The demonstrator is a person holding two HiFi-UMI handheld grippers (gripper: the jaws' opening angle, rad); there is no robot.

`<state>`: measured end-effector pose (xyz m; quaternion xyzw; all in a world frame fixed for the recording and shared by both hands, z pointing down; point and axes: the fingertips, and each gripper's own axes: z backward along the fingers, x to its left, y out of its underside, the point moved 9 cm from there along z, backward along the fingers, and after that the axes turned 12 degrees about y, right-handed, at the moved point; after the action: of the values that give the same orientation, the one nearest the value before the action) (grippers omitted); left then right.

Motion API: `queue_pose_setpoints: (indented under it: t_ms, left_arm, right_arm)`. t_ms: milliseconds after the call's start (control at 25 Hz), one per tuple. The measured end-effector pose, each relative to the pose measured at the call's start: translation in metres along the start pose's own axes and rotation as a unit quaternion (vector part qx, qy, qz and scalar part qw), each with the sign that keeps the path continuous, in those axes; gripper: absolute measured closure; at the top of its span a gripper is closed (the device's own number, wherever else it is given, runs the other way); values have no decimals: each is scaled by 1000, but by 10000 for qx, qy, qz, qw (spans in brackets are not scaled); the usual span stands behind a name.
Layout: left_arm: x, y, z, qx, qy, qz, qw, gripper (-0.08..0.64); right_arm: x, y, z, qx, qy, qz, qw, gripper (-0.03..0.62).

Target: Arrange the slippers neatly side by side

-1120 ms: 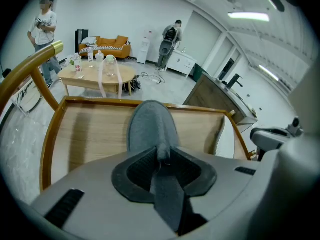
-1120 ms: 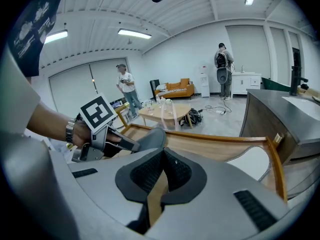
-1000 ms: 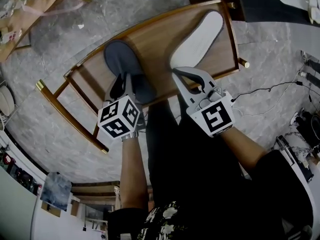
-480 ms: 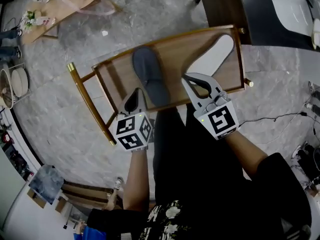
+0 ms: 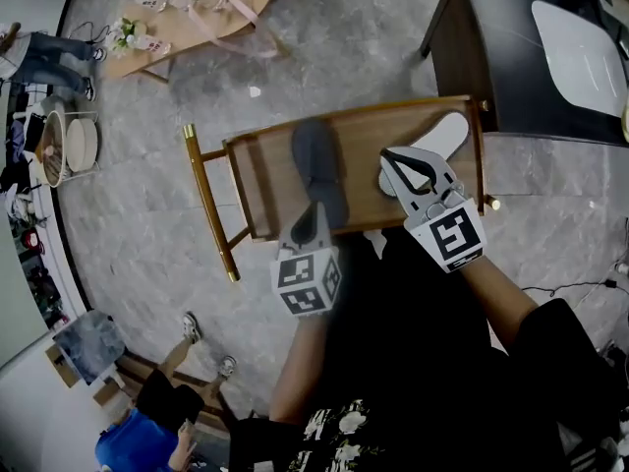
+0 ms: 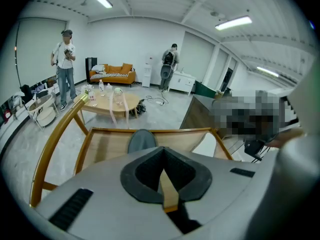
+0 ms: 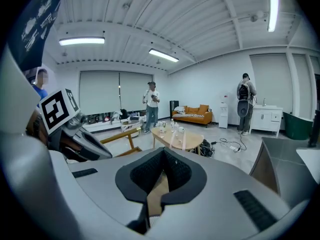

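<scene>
A grey slipper [image 5: 316, 160] lies toe-away on the seat of a wooden chair [image 5: 260, 180]. To its right lies a second slipper [image 5: 437, 144], white sole up and slanted. My left gripper [image 5: 316, 209] hovers at the grey slipper's heel, jaws shut with nothing between them; whether it touches the heel I cannot tell. In the left gripper view its closed tips [image 6: 163, 154] point at the grey slipper [image 6: 142, 141] and the white sole [image 6: 207, 145]. My right gripper [image 5: 387, 155] is shut and empty over the seat, beside the white-soled slipper's near end.
A dark cabinet [image 5: 521, 57] stands close to the chair's far right corner. A low round wooden table [image 5: 211, 3] with bottles is farther off to the left. People stand in the room [image 6: 64, 64], one at the lower left [image 5: 147, 431]. A cable [image 5: 580, 286] runs on the floor.
My left gripper's jaws have closed from wide open and drawn back off the grey slipper's heel. The head view has shifted, so the chair now sits higher and further right. The right gripper stays shut.
</scene>
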<state>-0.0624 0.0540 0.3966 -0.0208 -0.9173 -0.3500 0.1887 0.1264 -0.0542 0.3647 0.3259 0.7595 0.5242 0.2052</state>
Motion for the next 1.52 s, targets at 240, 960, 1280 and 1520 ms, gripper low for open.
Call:
queue_pose_setpoints:
  t_ms: [240,960,1280,1520]
  left_arm:
    - [-27,2,-21,74,227,-111,9997,558]
    - [-72,48,-104,934,1098,-83,9895,559]
    - [-84,65,-130,1193,1504,7,9814,558]
    - [-86,79,-146,1567,1538,-100,9755,558]
  right_arm:
    - [-21,7,-4,164,-197,210,9995,594]
    - [-81,87,-21,1902,-938,898,9731,595]
    - [-78,98,-50,2225,-1987,1503,9426,594]
    - [-78,102,-66,2267,-2501,1715,9256,583]
